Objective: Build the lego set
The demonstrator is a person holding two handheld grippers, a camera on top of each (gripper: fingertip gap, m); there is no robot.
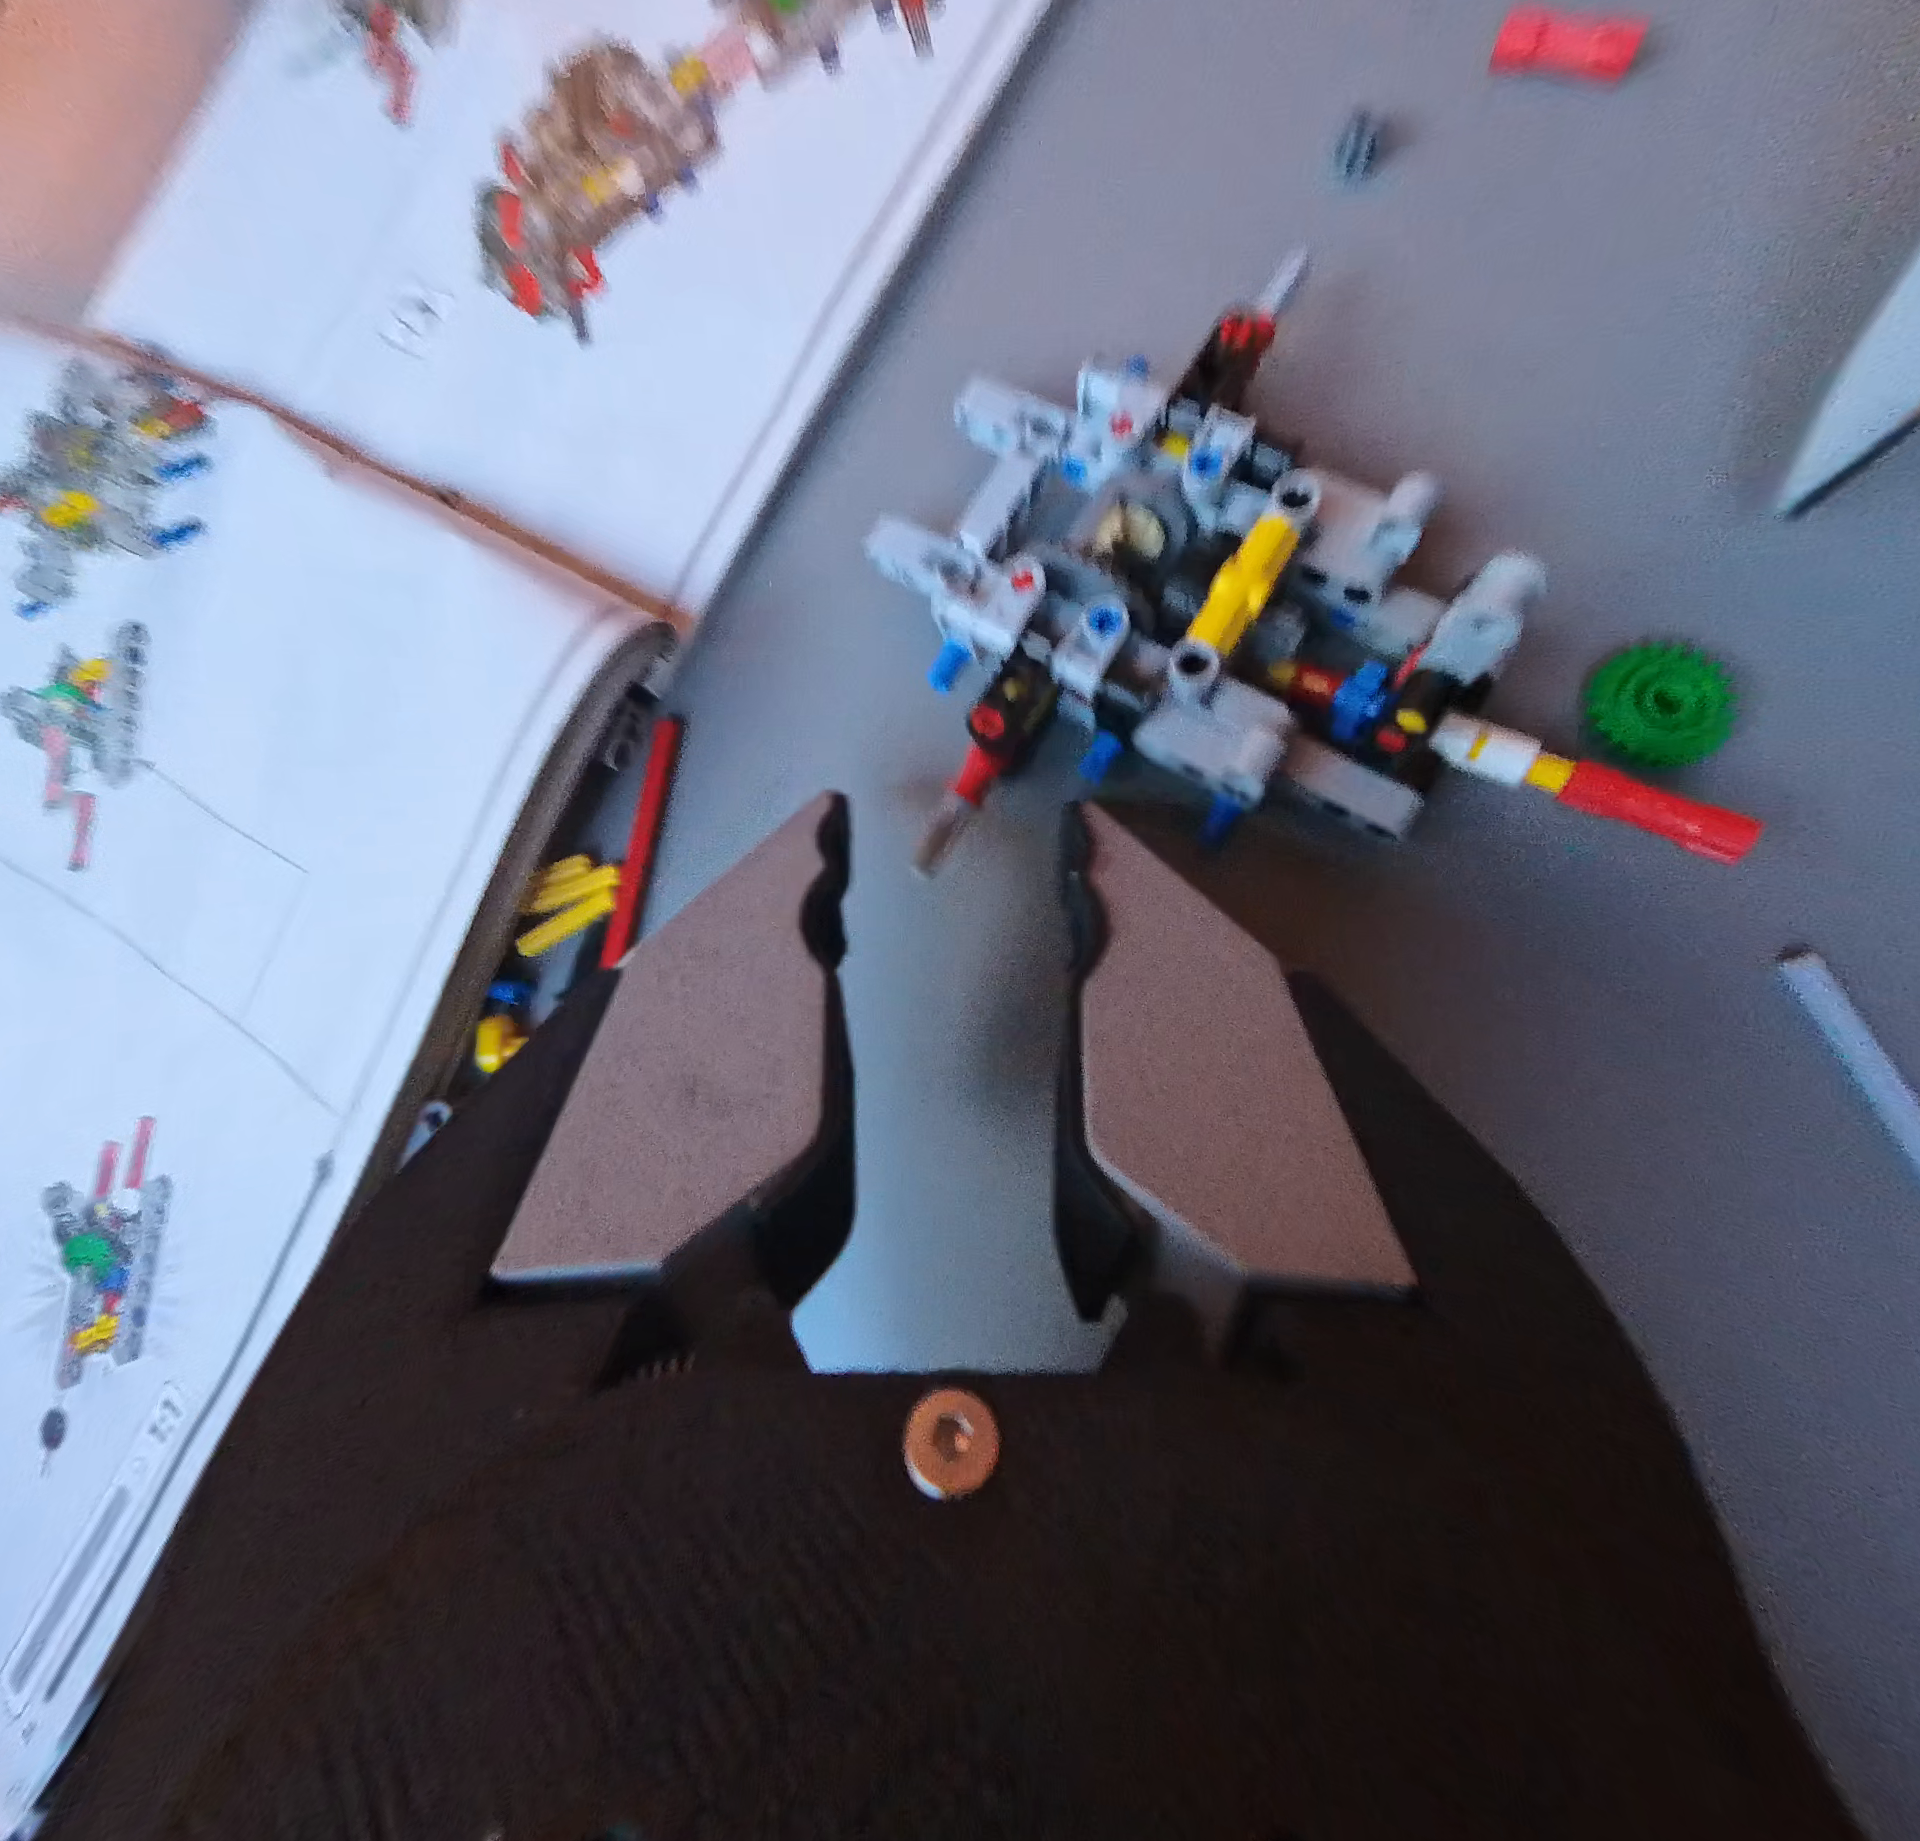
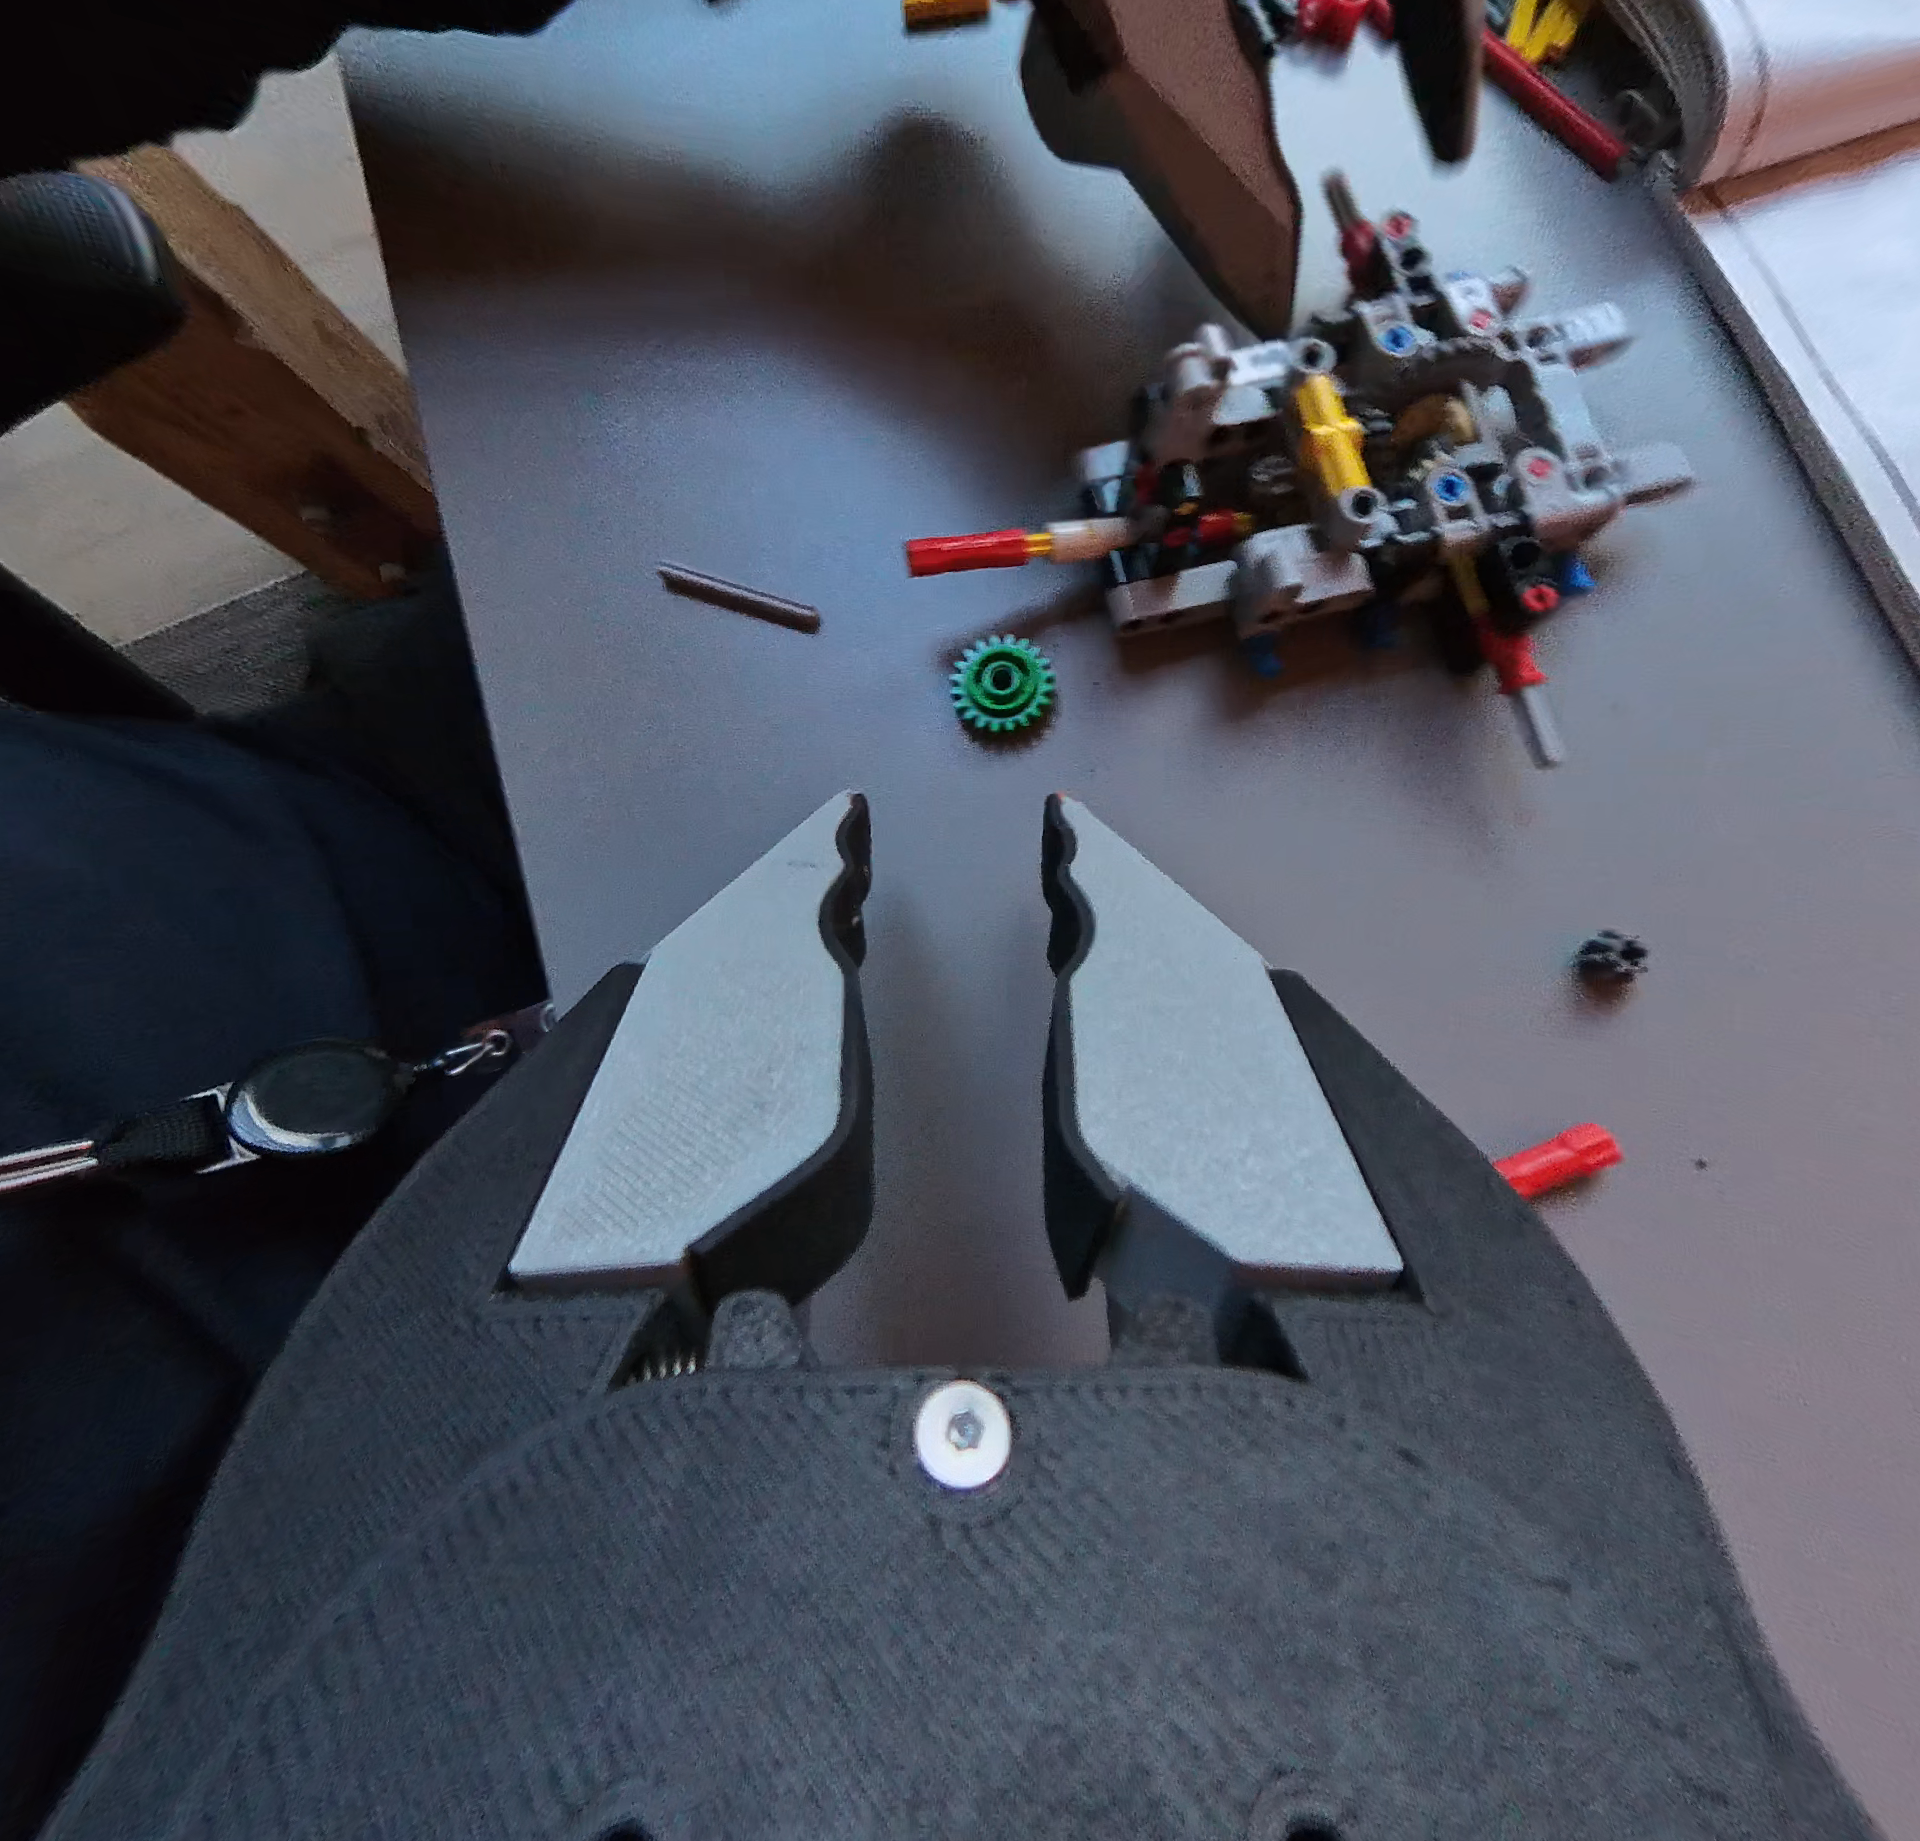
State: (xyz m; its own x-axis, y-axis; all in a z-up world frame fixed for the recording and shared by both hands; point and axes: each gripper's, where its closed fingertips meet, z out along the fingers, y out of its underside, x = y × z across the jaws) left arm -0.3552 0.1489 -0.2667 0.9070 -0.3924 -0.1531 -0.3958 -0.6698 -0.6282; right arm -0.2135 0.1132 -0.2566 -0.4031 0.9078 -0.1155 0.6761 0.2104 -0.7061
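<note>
A grey toy-brick assembly [image 1: 1195, 586] with yellow, red and blue parts lies on the grey table [image 1: 1558, 285]. My left gripper [image 1: 956, 825] is open and empty, its tips just short of the assembly's red-and-grey axle end [image 1: 961, 794]. In the right wrist view the left gripper [image 2: 1351, 191] hovers over the far side of the assembly [image 2: 1382, 472]. My right gripper [image 2: 951, 815] is open and empty, a little short of a green gear [image 2: 1003, 683] lying flat on the table. The gear also shows in the left wrist view [image 1: 1657, 705], beside the assembly's red rod [image 1: 1662, 815].
An open instruction booklet [image 1: 364, 441] lies at the left, with loose yellow and red parts [image 1: 592, 887] beside it. A dark axle [image 2: 740, 598], a black connector [image 2: 1608, 957] and a red pin [image 2: 1555, 1159] lie loose. A person's dark clothing and a badge reel [image 2: 301, 1105] are at the left.
</note>
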